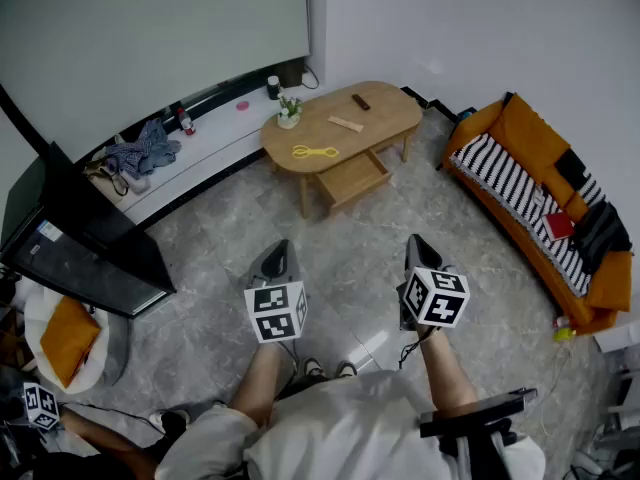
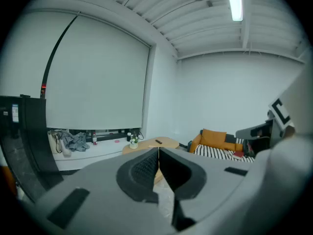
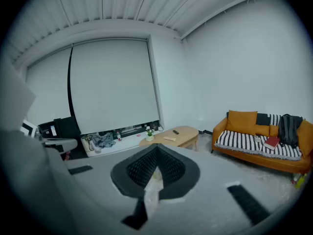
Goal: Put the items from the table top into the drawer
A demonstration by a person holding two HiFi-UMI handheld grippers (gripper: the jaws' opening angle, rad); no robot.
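Note:
Across the room stands an oval wooden coffee table [image 1: 385, 123], its drawer [image 1: 352, 180] pulled open toward me. On the top lie a yellow cord [image 1: 316, 152], a pale wooden strip [image 1: 346, 123] and a small dark bar [image 1: 361, 102]; a little potted plant [image 1: 289, 113] stands at its left end. My left gripper [image 1: 280, 252] and right gripper [image 1: 417, 247] hover over the floor well short of the table, both shut and empty. The pads meet tightly in the left gripper view [image 2: 159, 151] and the right gripper view [image 3: 156, 149]. Beyond the jaws the table [image 3: 176, 133] looks small.
An orange sofa [image 1: 530, 183] with a striped blanket lines the right wall. A black screen on a stand [image 1: 85, 238] is at the left, with an orange cushion [image 1: 68, 336] below it. A low white ledge [image 1: 200, 153] holds clothes [image 1: 143, 150] and a bottle [image 1: 273, 86].

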